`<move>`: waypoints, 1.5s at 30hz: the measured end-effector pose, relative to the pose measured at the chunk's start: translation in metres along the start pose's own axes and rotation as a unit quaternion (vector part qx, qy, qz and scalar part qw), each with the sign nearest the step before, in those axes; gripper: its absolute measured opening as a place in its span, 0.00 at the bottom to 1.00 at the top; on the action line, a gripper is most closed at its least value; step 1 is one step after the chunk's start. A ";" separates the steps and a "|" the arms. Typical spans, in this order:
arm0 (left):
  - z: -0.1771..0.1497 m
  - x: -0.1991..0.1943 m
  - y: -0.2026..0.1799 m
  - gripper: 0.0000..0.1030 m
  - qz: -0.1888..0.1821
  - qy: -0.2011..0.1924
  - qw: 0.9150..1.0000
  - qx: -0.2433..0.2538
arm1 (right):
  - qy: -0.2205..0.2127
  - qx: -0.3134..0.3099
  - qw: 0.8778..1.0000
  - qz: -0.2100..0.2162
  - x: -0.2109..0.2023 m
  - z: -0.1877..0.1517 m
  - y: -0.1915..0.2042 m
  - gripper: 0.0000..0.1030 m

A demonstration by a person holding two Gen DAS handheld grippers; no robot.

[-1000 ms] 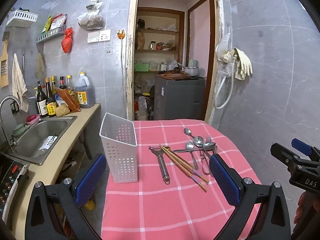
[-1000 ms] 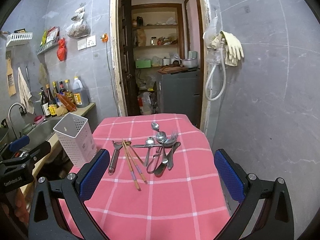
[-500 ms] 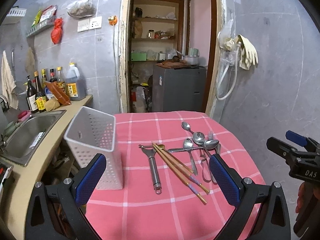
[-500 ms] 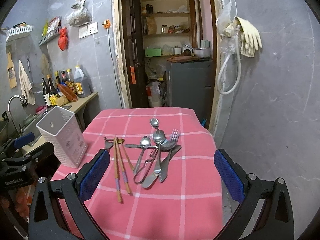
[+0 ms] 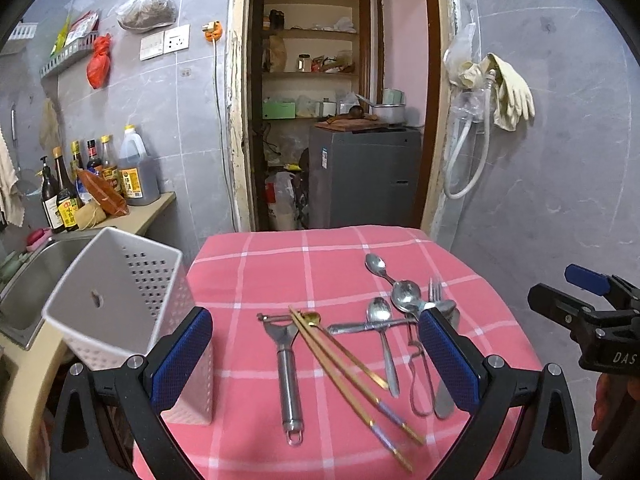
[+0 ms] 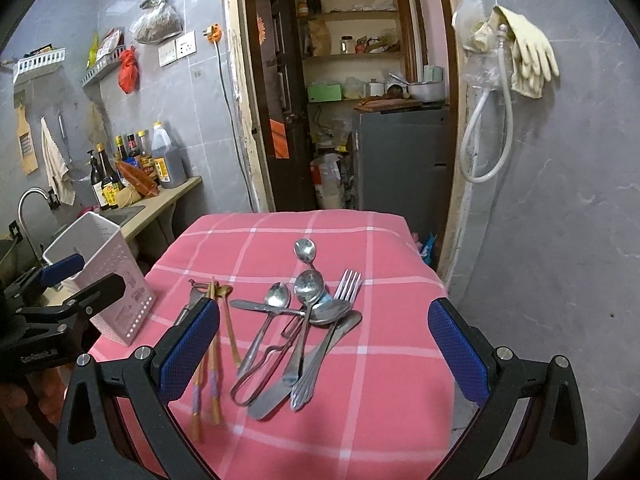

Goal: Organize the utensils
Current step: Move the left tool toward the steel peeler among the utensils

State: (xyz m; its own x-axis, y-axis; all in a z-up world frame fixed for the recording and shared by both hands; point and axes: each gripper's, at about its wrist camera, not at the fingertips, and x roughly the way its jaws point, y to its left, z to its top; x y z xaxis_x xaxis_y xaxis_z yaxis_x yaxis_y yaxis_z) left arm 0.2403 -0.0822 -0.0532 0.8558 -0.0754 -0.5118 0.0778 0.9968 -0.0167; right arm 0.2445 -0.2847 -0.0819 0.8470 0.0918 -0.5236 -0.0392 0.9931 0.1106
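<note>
A white perforated utensil holder [image 5: 120,304] [image 6: 108,276] stands empty at the left edge of the pink checked table [image 5: 320,264] [image 6: 380,344]. On the cloth lie a steel peeler [image 5: 288,372], a pair of chopsticks [image 5: 352,380] [image 6: 208,380], and a heap of spoons [image 5: 404,292] [image 6: 308,288], a fork [image 6: 324,352], a knife [image 6: 288,384] and tongs [image 6: 260,372]. My left gripper [image 5: 316,364] hovers open over the peeler and chopsticks. My right gripper [image 6: 324,356] hovers open over the heap. Neither touches anything.
A counter with a steel sink [image 5: 32,276] and sauce bottles [image 5: 100,176] runs along the left wall. Behind the table is a doorway to a pantry with a grey cabinet [image 5: 364,176]. A tiled wall with hanging gloves [image 5: 508,92] borders the right.
Both grippers have moved forward and lower toward the table, so the utensils look larger. The left view has swung right, away from the sink. Nothing on the table has moved.
</note>
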 end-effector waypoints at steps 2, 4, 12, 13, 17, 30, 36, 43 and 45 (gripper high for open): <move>0.000 0.012 -0.003 1.00 0.004 0.001 1.000 0.001 | 0.001 0.002 1.000 0.004 0.011 0.001 -0.004 0.99; -0.001 0.022 -0.005 1.00 0.008 0.004 1.000 0.001 | 0.004 0.007 1.000 0.008 0.023 0.000 -0.009 0.99; -0.008 0.066 -0.006 0.96 0.023 0.036 0.999 -0.011 | 0.028 0.014 0.999 0.033 0.068 -0.005 -0.019 0.81; -0.009 0.071 -0.005 0.92 0.025 0.042 0.999 -0.014 | 0.035 0.016 0.999 0.037 0.074 -0.007 -0.020 0.76; -0.015 0.093 -0.001 0.78 0.045 0.077 0.996 -0.025 | 0.060 0.021 0.997 0.045 0.094 -0.013 -0.019 0.60; -0.043 0.137 0.020 0.48 0.051 0.167 0.981 -0.084 | 0.113 0.059 0.989 0.077 0.142 -0.038 -0.016 0.34; -0.049 0.146 0.029 0.41 0.046 0.190 0.975 -0.108 | 0.126 0.079 0.986 0.079 0.156 -0.042 -0.013 0.28; -0.050 0.150 0.034 0.36 0.040 0.209 0.970 -0.118 | 0.127 0.107 0.982 0.084 0.164 -0.042 -0.017 0.26; -0.050 0.149 0.036 0.34 0.032 0.213 0.968 -0.127 | 0.128 0.116 0.981 0.087 0.167 -0.042 -0.018 0.25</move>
State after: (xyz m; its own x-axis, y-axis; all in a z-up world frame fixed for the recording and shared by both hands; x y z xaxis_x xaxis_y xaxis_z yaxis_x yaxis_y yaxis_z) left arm 0.3448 -0.0564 -0.1734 0.5623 -0.0505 -0.8254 -0.1419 0.9774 -0.1565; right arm 0.3646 -0.2837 -0.2070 0.6757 0.3029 -0.6720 -0.0239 0.9202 0.3906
